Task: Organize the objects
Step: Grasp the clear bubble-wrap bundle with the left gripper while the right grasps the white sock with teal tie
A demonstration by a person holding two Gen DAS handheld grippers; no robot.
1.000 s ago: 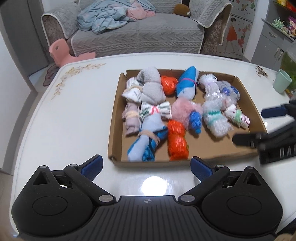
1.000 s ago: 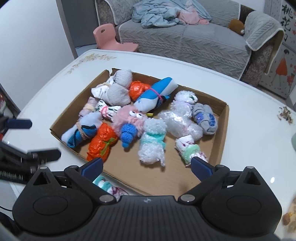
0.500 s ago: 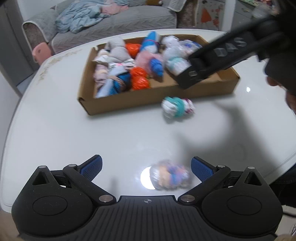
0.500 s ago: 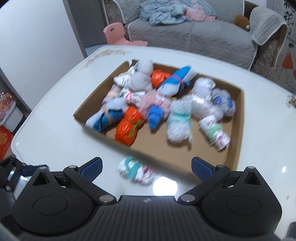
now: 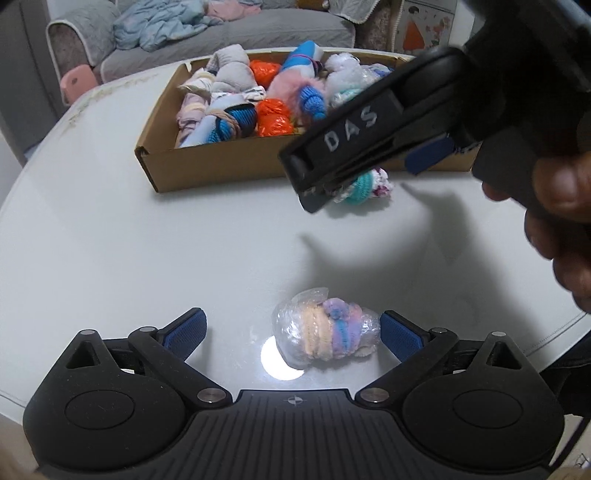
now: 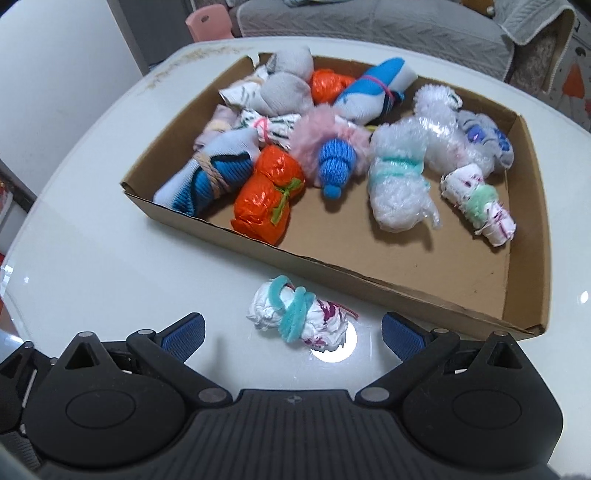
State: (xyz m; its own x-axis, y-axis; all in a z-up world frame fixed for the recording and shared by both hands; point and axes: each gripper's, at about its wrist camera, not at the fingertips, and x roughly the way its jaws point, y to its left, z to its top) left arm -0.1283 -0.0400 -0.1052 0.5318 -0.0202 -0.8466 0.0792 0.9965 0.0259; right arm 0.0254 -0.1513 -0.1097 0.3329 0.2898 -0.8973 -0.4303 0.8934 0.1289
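A shallow cardboard box (image 6: 376, 280) on the white table holds several tied sock and cloth bundles. A white bundle tied with teal cord (image 6: 299, 317) lies on the table just outside the box's near wall, between the fingers of my open right gripper (image 6: 291, 330). It also shows in the left wrist view (image 5: 365, 184), partly hidden behind the right gripper's body (image 5: 369, 122). A plastic-wrapped pastel bundle (image 5: 327, 334) lies on the table between the fingers of my open left gripper (image 5: 291, 330), close to the right finger.
The box (image 5: 207, 166) stands at the far side of the table. A grey sofa (image 5: 229, 33) with blue and pink clothes and a pink child's chair (image 5: 75, 85) stand beyond the table. The table edge curves off at left.
Both grippers have pulled back from over the box and come down low over the table. Each now has a loose bundle between its open fingers. The right gripper now crosses the left view.
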